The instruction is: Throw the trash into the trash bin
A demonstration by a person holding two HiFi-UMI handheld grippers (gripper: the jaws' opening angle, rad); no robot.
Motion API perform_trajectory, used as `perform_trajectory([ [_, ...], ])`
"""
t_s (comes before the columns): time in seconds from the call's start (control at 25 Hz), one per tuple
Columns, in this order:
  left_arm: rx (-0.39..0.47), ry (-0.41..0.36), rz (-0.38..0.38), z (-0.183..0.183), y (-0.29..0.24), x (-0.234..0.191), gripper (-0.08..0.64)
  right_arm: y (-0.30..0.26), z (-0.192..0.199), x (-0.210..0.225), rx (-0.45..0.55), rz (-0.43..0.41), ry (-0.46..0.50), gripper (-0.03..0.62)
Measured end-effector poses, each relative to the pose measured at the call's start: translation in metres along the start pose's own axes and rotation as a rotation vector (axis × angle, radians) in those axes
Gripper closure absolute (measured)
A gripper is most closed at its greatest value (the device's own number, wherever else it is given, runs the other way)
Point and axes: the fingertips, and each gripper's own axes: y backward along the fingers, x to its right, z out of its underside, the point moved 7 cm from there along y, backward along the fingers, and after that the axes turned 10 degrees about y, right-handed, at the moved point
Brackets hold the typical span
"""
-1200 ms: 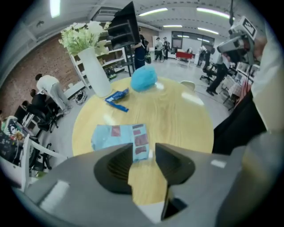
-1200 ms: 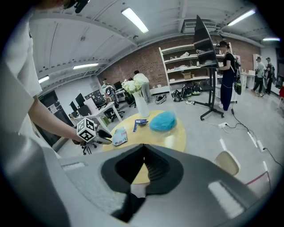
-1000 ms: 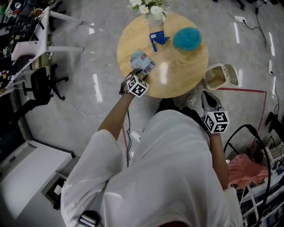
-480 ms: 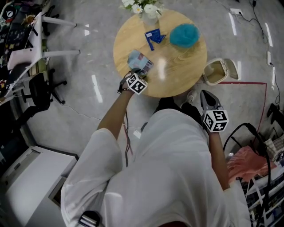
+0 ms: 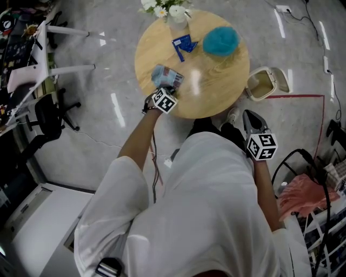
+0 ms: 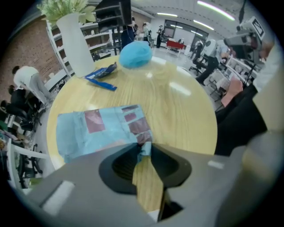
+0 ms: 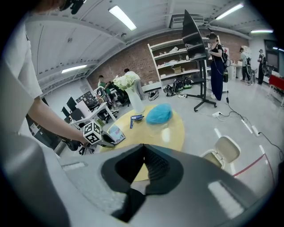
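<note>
A crumpled light-blue wrapper [image 5: 165, 76] lies near the front left edge of the round wooden table [image 5: 216, 81]. My left gripper [image 5: 166, 87] points steeply down at it. In the left gripper view its jaws have just been closing, and they pinch the near corner of the wrapper [image 6: 102, 128] at the left gripper's [image 6: 143, 148] tips. My right gripper [image 5: 253, 116] hangs off the table's right side, shut with nothing in it [image 7: 143, 148]. The cream trash bin [image 5: 263, 84] stands on the floor right of the table with its lid up.
On the table's far side lie a dark blue wrapper [image 5: 183, 44] and a teal fluffy thing [image 5: 220, 41], next to a white vase with flowers [image 5: 175, 16]. Chairs and desks [image 5: 43, 70] stand at left, cables and a pink cloth [image 5: 303, 197] at right.
The left gripper has sunk a little onto the light-blue wrapper's near corner. The right gripper stays where it was beside the table.
</note>
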Motion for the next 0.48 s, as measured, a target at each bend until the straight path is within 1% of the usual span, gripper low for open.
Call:
perform_trajectory([
  [0.04, 0.001, 0.003, 0.006, -0.001, 0.001, 0.000, 0.471, 0.000, 0.001, 0.000, 0.001, 0.001, -0.002, 0.592],
  [0.08, 0.004, 0.004, 0.012, -0.001, 0.002, 0.001, 0.503, 0.000, 0.001, 0.000, 0.001, 0.003, -0.003, 0.592],
  [0.16, 0.013, 0.006, 0.016, -0.003, 0.005, 0.003, 0.535, 0.000, 0.002, 0.000, 0.004, 0.005, -0.006, 0.592],
  [0.32, 0.043, 0.028, 0.020, -0.007, 0.014, 0.010, 0.540, 0.001, 0.000, 0.002, 0.015, 0.008, -0.010, 0.592],
  [0.48, 0.081, 0.028, 0.017, -0.018, 0.028, 0.018, 0.540, -0.001, -0.002, 0.002, 0.028, 0.008, -0.012, 0.592],
])
